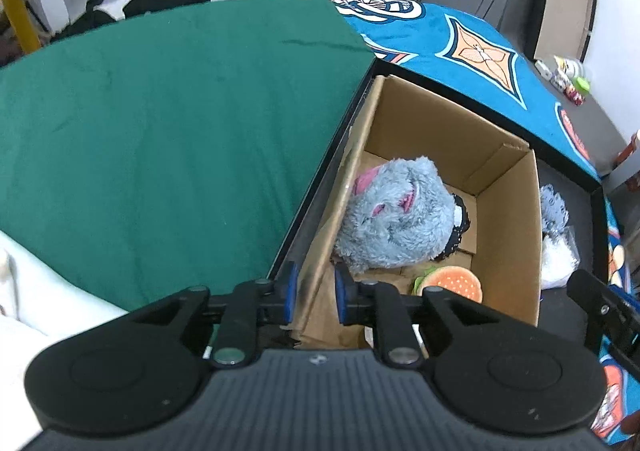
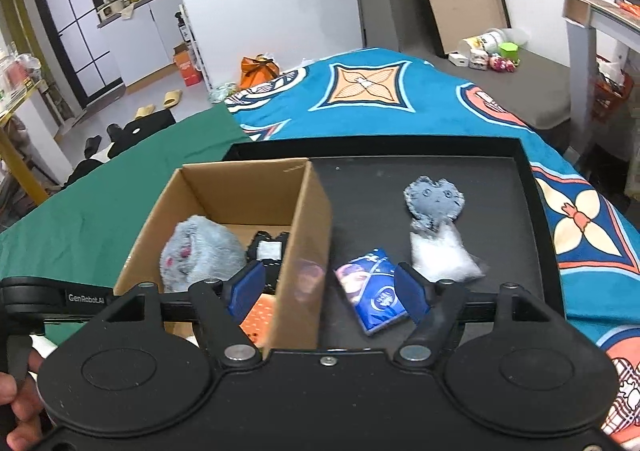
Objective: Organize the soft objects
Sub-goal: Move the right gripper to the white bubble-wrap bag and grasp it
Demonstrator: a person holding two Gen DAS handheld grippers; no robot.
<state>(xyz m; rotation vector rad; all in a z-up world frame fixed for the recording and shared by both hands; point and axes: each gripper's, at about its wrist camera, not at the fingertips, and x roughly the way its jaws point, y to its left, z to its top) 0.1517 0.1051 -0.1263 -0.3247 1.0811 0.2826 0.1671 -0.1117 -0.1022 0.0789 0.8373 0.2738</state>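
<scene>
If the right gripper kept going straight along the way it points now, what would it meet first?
Most likely the cardboard box: its right wall lies between the open jaws of the right gripper. The blue tissue pack on the black tray sits just right of that line. Depth is hard to judge here.

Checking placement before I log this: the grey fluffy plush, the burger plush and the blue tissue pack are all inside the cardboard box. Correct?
Not quite. The blue tissue pack lies outside the cardboard box, on the black tray, as the right wrist view shows. The grey fluffy plush and the burger plush are inside the box.
</scene>
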